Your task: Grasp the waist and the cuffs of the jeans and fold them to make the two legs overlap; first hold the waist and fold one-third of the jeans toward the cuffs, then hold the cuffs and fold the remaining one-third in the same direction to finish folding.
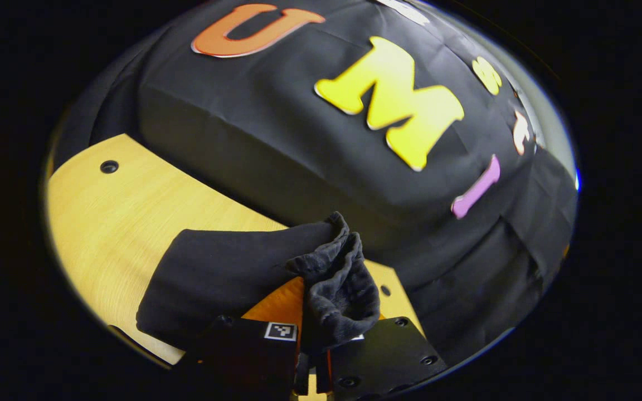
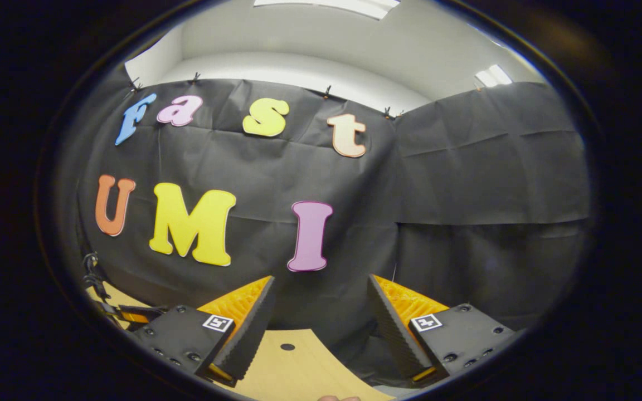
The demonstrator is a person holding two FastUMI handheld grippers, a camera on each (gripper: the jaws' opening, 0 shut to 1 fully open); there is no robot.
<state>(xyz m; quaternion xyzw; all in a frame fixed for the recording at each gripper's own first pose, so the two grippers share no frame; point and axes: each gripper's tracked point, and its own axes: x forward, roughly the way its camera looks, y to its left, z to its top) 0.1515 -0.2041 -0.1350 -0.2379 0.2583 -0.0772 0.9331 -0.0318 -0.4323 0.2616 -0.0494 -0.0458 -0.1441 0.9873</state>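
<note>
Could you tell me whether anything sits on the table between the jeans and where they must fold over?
Nothing visible does. The left gripper is shut on a bunched end of the jeans, and the wooden table beyond them looks bare. The right gripper is open, holding nothing.

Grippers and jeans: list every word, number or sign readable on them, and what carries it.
No words or numbers readable.
Left gripper: one square black-and-white marker, a pattern, not text.
Right gripper: two such markers.
Jeans: no label or print visible.
</note>
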